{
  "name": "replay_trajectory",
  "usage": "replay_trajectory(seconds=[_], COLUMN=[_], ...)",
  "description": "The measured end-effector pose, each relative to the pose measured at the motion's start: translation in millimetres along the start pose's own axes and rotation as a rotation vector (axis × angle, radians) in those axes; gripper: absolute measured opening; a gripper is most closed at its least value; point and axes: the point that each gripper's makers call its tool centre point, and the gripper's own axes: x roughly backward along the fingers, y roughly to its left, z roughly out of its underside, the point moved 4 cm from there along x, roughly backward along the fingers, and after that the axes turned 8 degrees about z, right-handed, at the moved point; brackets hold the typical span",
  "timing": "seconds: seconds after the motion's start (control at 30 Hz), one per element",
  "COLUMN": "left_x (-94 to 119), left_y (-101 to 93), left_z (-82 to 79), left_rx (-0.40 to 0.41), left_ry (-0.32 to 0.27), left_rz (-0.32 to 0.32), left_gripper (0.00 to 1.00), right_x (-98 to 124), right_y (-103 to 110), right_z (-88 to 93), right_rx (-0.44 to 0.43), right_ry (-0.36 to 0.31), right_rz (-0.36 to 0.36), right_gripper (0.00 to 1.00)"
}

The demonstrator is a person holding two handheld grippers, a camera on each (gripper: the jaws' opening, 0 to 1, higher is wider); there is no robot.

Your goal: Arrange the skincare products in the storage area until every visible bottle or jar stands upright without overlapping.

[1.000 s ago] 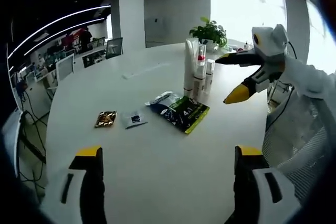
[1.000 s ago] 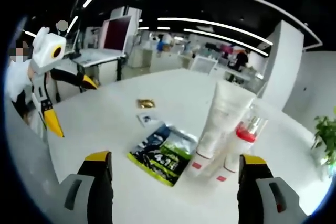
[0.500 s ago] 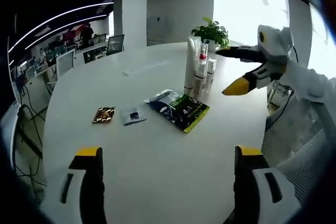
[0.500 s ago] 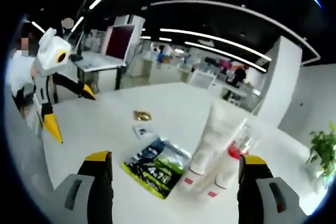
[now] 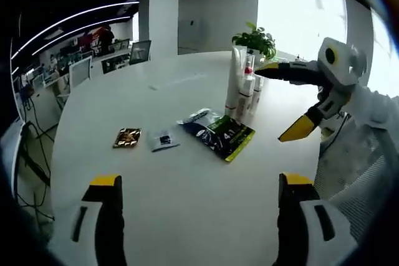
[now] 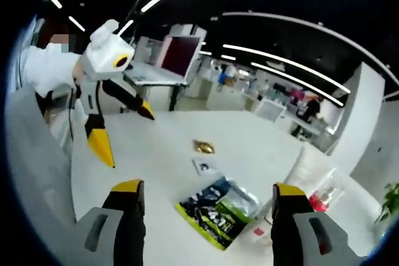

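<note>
A: Open office, big round white table (image 5: 187,204), plant (image 5: 254,37) at the far edge by the window.

B: Grippers?

A: Left gripper (image 5: 198,216) low over the near edge of the table, jaws spread wide, nothing between them. Right gripper (image 6: 204,216) also wide open and empty. From the left gripper view, the right one has pulled back from the bottles over the last second: its yellow tip was level with them, now it sits lower and further toward the table edge. Its own camera has tilted up too, more ceiling in shot.

B: Products?

A: Tall white tube (image 5: 234,82), clear bottle with red collar (image 5: 248,78) and a smaller white one (image 5: 256,90) stand upright in a tight cluster at the far side. Can't tell whether they touch. The green-and-black sachet (image 5: 219,134) lies flat just in front, then a small pale packet (image 5: 164,141) and a gold packet (image 5: 126,137) further left, each apart.

B: Meaning?

A: Bottles look sorted; the retreat reads as a release. Flat packets are probably what's left, if they count.
</note>
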Motion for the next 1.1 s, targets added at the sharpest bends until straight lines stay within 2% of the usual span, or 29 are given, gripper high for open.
replay_trajectory(seconds=[0.17, 0.23, 0.37, 0.43, 0.5, 0.67, 0.87, 1.1], left_x=[-0.9, -0.7, -1.1, -2.4, -5.3, -9.9, -12.2, -14.5], left_y=[3.8, 4.4, 3.4, 2.2, 3.1, 7.7, 9.8, 7.9], left_z=[-6.3, -8.6, -7.1, -5.4, -3.9, -4.5, -3.9, 3.1], left_rx=[0.011, 0.019, 0.031, 0.032, 0.042, 0.067, 0.082, 0.1], left_ry=[-0.02, -0.032, -0.03, -0.029, -0.028, -0.033, -0.031, -0.018], left_rz=[-0.005, -0.006, -0.003, 0.002, 0.006, 0.004, 0.009, 0.026], left_gripper=[0.99, 0.99, 0.98, 0.97, 0.96, 0.94, 0.93, 0.92], right_x=[-12.7, -19.4, -38.8, -48.3, -55.4, -68.6, -94.7, -123.4], right_y=[2.1, 0.0, 0.4, 3.0, 5.3, 10.4, 6.7, 4.9], right_z=[3.4, 1.0, -6.6, -6.1, -2.0, 5.2, 7.0, 13.8], right_rx=[0.058, 0.057, 0.03, 0.042, 0.063, 0.045, 0.035, 0.026], right_ry=[0.033, 0.031, 0.032, 0.032, 0.05, 0.075, 0.095, 0.148], right_rz=[-0.048, -0.058, -0.091, -0.104, -0.111, -0.143, -0.158, -0.186], right_gripper=[0.7, 0.63, 0.58, 0.54, 0.53, 0.53, 0.48, 0.48])
